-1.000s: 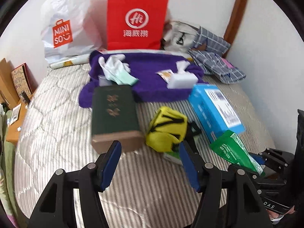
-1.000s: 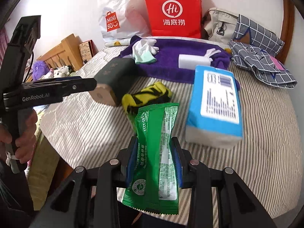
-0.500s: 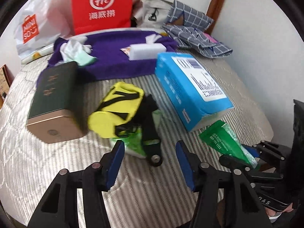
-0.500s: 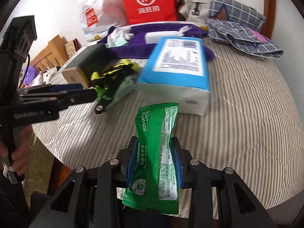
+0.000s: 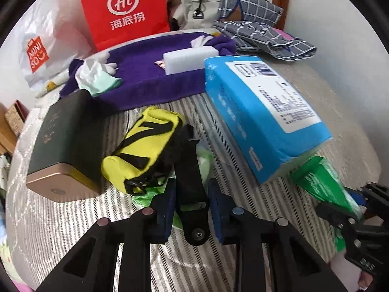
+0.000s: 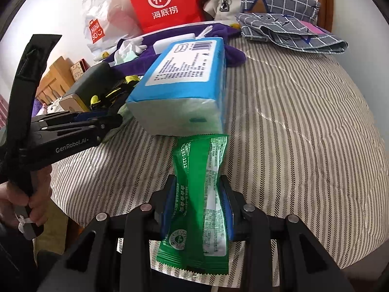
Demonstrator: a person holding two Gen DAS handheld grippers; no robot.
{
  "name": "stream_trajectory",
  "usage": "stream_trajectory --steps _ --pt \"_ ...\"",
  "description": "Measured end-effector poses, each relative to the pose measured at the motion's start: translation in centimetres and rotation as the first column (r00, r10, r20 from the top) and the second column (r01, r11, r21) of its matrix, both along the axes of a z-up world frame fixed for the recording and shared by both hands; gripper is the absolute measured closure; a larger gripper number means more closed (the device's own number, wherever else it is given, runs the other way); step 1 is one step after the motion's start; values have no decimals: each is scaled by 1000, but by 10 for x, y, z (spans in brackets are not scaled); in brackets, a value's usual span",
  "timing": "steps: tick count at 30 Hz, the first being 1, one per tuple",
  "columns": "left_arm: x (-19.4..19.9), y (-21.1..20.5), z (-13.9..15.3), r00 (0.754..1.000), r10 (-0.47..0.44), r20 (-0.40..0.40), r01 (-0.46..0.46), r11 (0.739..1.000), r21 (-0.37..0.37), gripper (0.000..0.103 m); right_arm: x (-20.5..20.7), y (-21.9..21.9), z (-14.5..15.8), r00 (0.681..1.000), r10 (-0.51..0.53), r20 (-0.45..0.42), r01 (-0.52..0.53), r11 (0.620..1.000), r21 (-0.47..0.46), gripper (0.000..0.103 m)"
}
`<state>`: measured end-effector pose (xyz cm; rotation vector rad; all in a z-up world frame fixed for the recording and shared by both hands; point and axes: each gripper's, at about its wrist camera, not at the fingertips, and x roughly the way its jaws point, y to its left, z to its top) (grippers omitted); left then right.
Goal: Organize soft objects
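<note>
Fingers: our left gripper (image 5: 190,209) is closing around the black strap (image 5: 192,194); our right gripper (image 6: 198,209) pinches the green packet (image 6: 199,194)
Packet: its tip meets the blue tissue pack (image 6: 184,77) at twelve o'clock
Yellow pouch (image 5: 143,146): eleven o'clock of our left fingers

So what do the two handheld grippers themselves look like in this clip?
Both are matte black plastic frames with silver round fasteners and blue pads on the fingers. The left gripper carries white "GenRobot.AI" lettering on its side. The right gripper matches it. No sleeves are visible.
</note>
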<state>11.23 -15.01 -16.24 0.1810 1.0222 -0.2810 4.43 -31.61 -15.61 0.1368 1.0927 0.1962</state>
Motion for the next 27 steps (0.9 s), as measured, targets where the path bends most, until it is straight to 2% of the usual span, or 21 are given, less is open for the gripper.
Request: stream_trajectory --steps 3,6,8,10,12,15,21,25,27 --pt "2 3 -1 1000 4 -17 -5 1000 -17 76 0 -4 -2 1000 -19 -9 19 1000 11 69" --pt "6 0 -3 1000 3 -5 -3 1000 -18 71 -1 -4 -3 1000 -20 -12 20 1000 12 69" --pt "9 0 -5 1000 15 4 -15 1000 -26 71 -1 -2 -3 1000 -19 -13 19 1000 10 69" --pt "11 1 -5 999 32 12 -31 999 -30 79 -2 -1 -2 1000 -15 -12 15 1000 14 69" --pt "12 4 -4 1000 23 3 -23 999 -47 82 -1 2 -2 1000 -15 -13 15 1000 15 69" --pt "7 9 3 1000 -11 -20 9 995 -99 83 -1 5 -4 1000 -13 -17 13 1000 10 69" --pt "-16 14 8 998 -52 -37 47 990 -137 83 -1 8 -4 999 -34 -8 34 999 6 69" --pt "-30 31 9 999 -33 -38 27 991 -133 83 -3 10 -4 999 -44 -5 44 999 1 69" --pt "-36 48 7 999 14 -42 -19 993 -118 83 -3 13 -4 999 -46 -5 46 999 3 69"
